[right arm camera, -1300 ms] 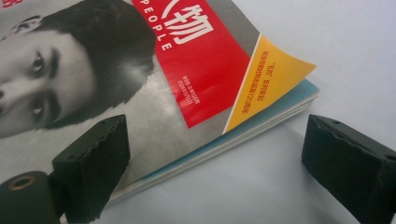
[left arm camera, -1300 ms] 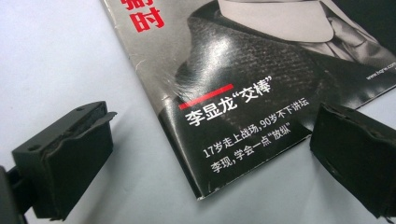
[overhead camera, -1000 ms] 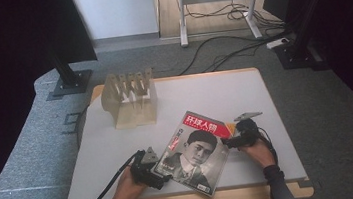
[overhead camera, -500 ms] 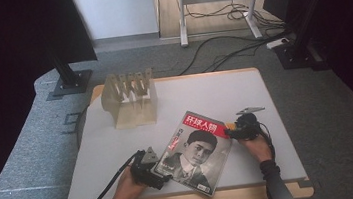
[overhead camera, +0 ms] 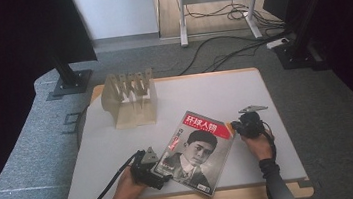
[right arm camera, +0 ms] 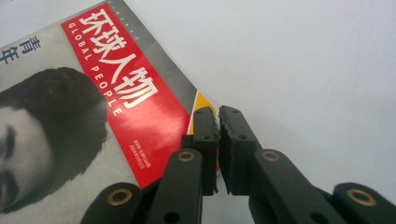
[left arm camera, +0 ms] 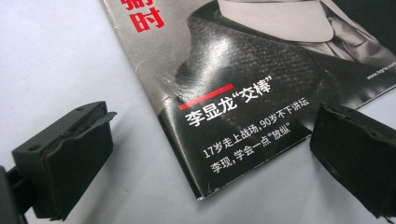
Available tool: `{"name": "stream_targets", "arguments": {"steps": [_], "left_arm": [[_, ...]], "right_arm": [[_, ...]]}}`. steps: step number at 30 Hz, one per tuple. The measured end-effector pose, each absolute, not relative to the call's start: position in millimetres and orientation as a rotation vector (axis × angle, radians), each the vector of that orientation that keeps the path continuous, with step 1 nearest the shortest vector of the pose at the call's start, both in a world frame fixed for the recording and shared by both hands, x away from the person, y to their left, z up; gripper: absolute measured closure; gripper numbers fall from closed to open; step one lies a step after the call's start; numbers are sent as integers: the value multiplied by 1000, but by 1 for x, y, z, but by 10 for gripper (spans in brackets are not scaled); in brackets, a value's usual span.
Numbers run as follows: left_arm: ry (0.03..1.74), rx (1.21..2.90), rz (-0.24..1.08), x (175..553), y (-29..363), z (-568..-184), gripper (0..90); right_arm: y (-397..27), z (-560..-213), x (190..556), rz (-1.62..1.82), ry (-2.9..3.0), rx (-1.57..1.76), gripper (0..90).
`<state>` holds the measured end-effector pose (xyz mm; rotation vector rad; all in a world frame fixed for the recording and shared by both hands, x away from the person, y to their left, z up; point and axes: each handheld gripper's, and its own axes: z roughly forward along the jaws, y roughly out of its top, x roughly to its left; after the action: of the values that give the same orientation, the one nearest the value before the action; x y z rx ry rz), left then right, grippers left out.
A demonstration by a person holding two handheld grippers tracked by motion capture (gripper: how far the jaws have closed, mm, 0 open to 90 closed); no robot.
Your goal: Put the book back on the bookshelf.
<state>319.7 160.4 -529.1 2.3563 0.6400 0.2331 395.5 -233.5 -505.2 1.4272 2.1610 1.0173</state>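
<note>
One magazine (overhead camera: 195,151), titled "GLOBAL PEOPLE", lies lower centre on the tabletop (overhead camera: 244,92); left gripper (left arm camera: 210,158) jaws apart around its corner, right gripper (right arm camera: 218,122) jaws just closed together at its edge.

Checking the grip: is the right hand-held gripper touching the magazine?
Touching. In the right gripper view, the right hand-held gripper has its jaws pinched on the magazine's corner edge.

I see one magazine (overhead camera: 195,152) lying flat and closed on the desk (overhead camera: 244,96), near its front edge, cover up; it sits turned at an angle, its top toward the far right, its bottom corner toward me; the cover carries a red title band with white Chinese characters and the words GLOBAL PEOPLE, over a grey portrait of a person in a dark suit; white Chinese text fills the lower corner; the glossy cover is slightly creased there.
</note>
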Motion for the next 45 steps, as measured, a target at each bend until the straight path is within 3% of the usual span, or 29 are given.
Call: {"name": "stream_targets", "arguments": {"steps": [12, 33, 45], "left_arm": [[639, 2356, 233, 320, 160, -529, 0], [657, 2365, 218, 320, 160, -527, 2], [645, 2338, 165, 339, 156, -506, 75]], "right_arm": [[-225, -482, 391, 1050, 2193, 1351, 862], [-190, -403, 382, 1099, 2245, 1098, 867], [-178, -362, 379, 1101, 2213, 986, 867]]}}
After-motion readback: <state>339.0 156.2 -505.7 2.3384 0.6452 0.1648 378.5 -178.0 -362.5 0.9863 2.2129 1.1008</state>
